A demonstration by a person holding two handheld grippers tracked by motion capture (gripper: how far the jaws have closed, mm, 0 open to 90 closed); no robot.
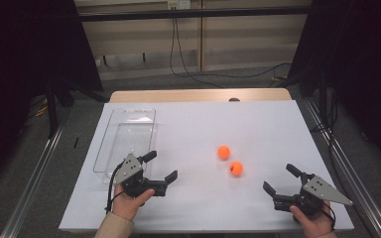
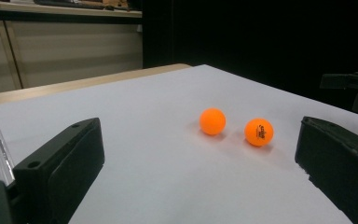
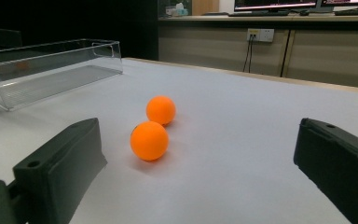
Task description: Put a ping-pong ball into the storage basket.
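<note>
Balls first: two orange ping-pong balls sit mid-table on the white sheet, nearly touching. Far ball (image 1: 223, 152) is up-left, near ball (image 1: 236, 168) down-right, so the pair lines up on a diagonal running toward the right gripper (image 1: 279, 185). Near ball carries dark print, seen in the left gripper view (image 2: 258, 132).

Right gripper is at the table's front-right corner, jaws wide apart, holding nothing. In its own view the near ball (image 3: 149, 140) lies ahead and a bit left of centre between the jaws, the far ball (image 3: 161, 110) just behind it. Left gripper (image 1: 161, 165) is at front-left, jaws also spread wide and empty, pointing right across the table toward the balls.

Key relation: near ball is closer to the right hand (image 1: 313, 220) than to the left, roughly up-left of it. Likely that hand goes first.

Clear plastic tray (image 1: 110, 122) lies along the left edge of the sheet, long axis front to back, empty, its near end just beside the left gripper. Probable drop spot.
</note>
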